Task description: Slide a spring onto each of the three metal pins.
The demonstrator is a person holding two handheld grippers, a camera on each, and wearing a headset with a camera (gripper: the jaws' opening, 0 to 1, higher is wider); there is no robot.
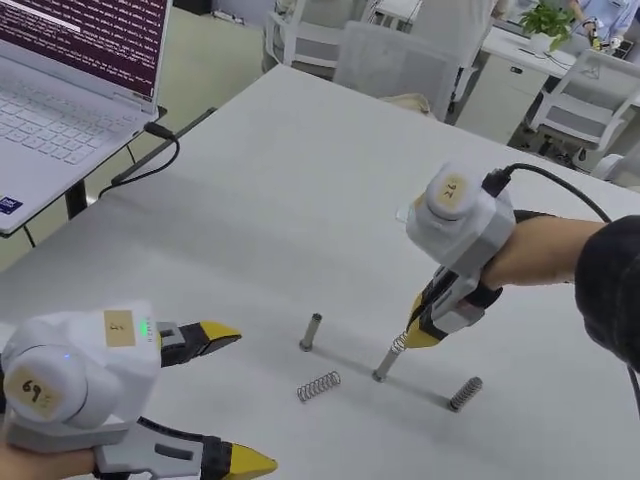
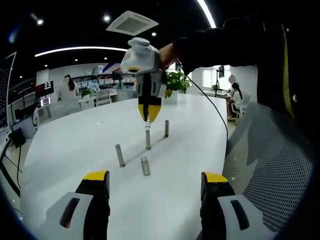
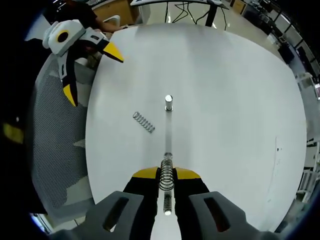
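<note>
My right gripper (image 1: 415, 338), centre-right in the head view, pinches a spring (image 3: 166, 175) at the top of the middle pin (image 1: 384, 366). My left gripper (image 1: 250, 400) sits spread at lower left. A loose spring (image 1: 318, 386) lies just below the bare pin (image 1: 311, 331).

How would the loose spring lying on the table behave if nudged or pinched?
Lying sideways on the smooth table, the loose spring would probably roll. Its thin open coils look light and likely squash under a tight pinch.

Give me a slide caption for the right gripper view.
Right gripper, shut on a spring, over a pin; a loose spring lies on the white table beside a bare pin.
</note>
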